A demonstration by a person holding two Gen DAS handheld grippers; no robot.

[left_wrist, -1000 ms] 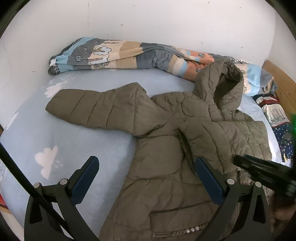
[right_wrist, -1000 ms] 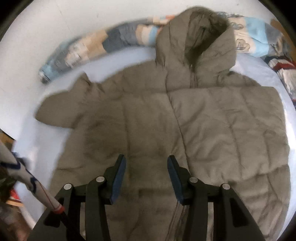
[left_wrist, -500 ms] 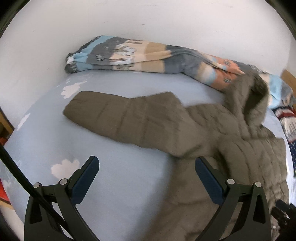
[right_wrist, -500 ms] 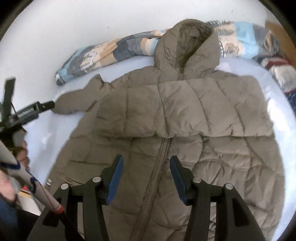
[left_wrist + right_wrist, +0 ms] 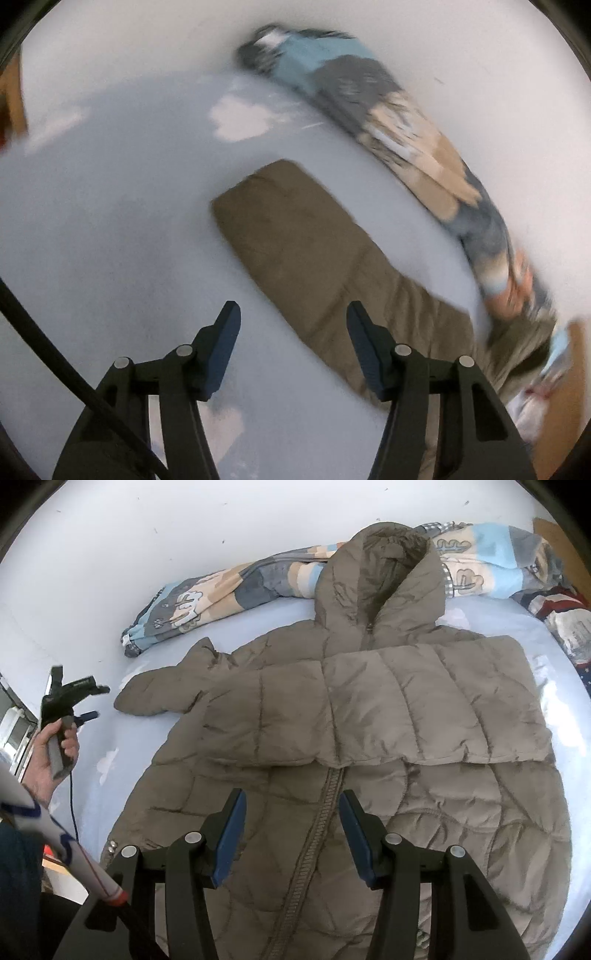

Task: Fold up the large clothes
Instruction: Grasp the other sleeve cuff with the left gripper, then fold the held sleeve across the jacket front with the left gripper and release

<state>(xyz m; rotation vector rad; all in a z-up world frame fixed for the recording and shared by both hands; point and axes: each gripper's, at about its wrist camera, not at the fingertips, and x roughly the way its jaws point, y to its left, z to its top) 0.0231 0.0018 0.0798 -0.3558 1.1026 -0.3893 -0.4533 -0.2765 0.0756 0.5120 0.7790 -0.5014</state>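
Note:
An olive-brown hooded puffer jacket lies front up on the bed, one sleeve folded across its chest. Its other sleeve stretches out to the left. My right gripper hovers partly open over the zipper, gripping nothing. A hand holds my left gripper just left of the outstretched cuff. The blurred left wrist view has that sleeve running diagonally. There my left gripper sits over the sleeve's near edge with its jaws closing and the pads pressing on nothing.
A rolled patterned quilt lies along the white wall behind the jacket and shows as the quilt beyond the sleeve. Other clothes are piled at the far right. The light blue cloud-print sheet is bare left of the jacket.
My left gripper has swung left from the jacket's body to the outstretched sleeve, rolled, and its jaws have narrowed. My right gripper drew back slightly and now holds still over the zipper.

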